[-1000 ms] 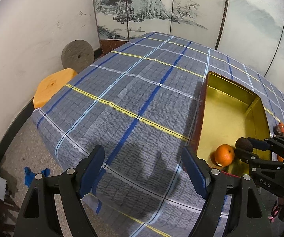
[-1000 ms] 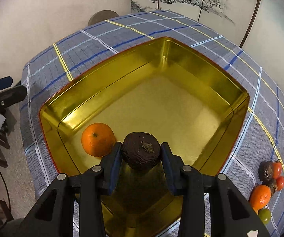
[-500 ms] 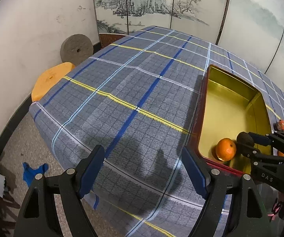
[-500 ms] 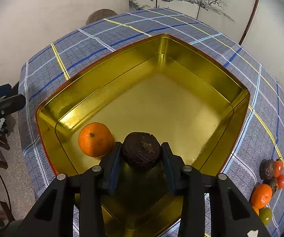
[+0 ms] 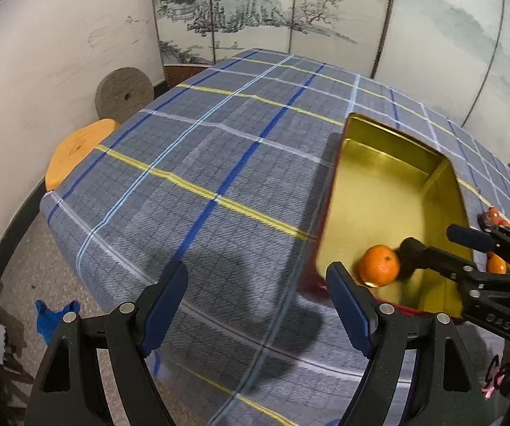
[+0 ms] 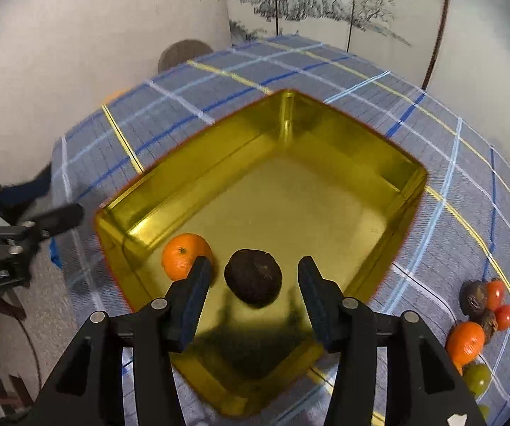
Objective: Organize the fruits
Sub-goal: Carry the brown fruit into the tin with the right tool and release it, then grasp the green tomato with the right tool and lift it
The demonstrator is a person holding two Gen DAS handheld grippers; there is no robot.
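Dark brown fruit just let go inside the gold tin

The right gripper has just been opening its jaws; the dark brown fruit sits between the pads, clear of both, low in the centre of the right wrist view, on the floor of the gold tin just beside an orange. The step in hand looks like the release of one fruit into the tin. The left gripper hangs spread and empty over the plaid tablecloth, at the bottom of its frame. More fruit, the small pile, waits on the cloth at the lower right edge. Next, I judge, the right gripper should lift clear of the rim, then swing toward that pile.
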